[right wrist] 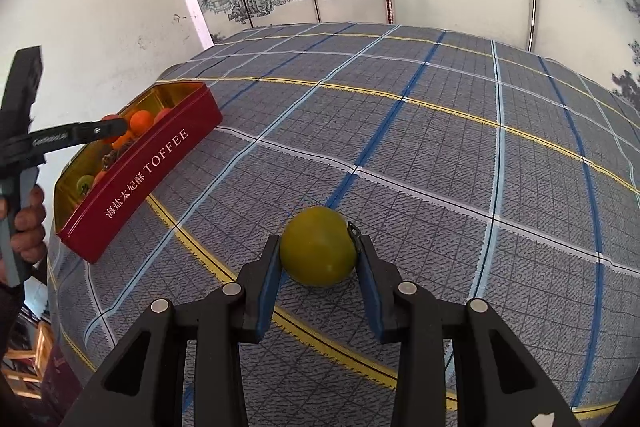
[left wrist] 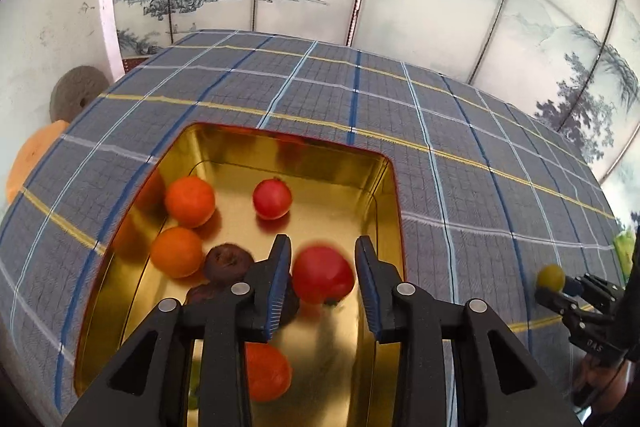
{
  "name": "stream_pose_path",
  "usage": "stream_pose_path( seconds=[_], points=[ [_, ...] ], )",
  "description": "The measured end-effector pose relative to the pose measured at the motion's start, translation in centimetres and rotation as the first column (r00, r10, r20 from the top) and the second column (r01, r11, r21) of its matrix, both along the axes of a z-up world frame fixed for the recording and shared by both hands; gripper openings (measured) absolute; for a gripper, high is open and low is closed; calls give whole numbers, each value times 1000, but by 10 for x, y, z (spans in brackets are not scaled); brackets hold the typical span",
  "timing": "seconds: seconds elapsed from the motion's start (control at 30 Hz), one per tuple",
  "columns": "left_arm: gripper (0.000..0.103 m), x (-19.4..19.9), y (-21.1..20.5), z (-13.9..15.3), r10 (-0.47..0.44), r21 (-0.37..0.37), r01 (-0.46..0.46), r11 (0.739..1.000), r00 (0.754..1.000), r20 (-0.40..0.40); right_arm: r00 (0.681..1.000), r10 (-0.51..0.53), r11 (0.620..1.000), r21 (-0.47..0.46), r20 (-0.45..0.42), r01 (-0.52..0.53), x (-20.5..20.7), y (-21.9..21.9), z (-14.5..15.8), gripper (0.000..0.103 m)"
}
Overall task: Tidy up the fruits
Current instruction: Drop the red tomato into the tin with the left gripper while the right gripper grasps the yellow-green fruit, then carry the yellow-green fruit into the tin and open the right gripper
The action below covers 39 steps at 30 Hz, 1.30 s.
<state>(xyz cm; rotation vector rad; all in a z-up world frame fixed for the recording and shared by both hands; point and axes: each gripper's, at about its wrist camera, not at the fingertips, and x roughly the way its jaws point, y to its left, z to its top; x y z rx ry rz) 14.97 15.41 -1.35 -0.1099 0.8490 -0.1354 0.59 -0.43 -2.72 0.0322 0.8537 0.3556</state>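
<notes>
Right tongs (right wrist: 318,251) clamp green fruit (right wrist: 318,246); left tongs (left wrist: 323,259) look just parted round blurred red fruit (left wrist: 322,274) (probably released). Risk: shallow fingertip pinch slips, fruit rolls toward 6 o'clock off tabletop (right wrist: 440,155).

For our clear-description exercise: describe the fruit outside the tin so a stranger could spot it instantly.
Start at the red toffee tin on the plaid tablecloth. Out on the open cloth away from it, the right gripper clasps a yellow-green fruit, alone there, unlike the red and orange ones inside the tin.
</notes>
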Motion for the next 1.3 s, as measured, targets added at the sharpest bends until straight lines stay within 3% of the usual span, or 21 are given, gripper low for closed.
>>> stream_pose_path(
  seconds=[0.17, 0.93, 1.1, 1.3],
  points=[
    [62, 2, -4, 5, 17, 36, -18, 999, 999, 32, 1000, 1, 1000, -5, -4, -1, 1, 2, -1, 34],
    [82, -73, -13, 30, 75, 162, -102, 982, 984, 163, 1000, -3, 1000, -12, 2, 3, -9, 9, -1, 34],
    [84, -84, -4, 31, 97, 158, -124, 980, 981, 166, 1000, 21, 1000, -11, 20, -21, -15, 22, 12, 34],
    [86, -95, 10, 30, 124, 173, -154, 973, 977, 173, 995, 91, 994, 58, 45, -93, -13, 54, 37, 34]
  ],
)
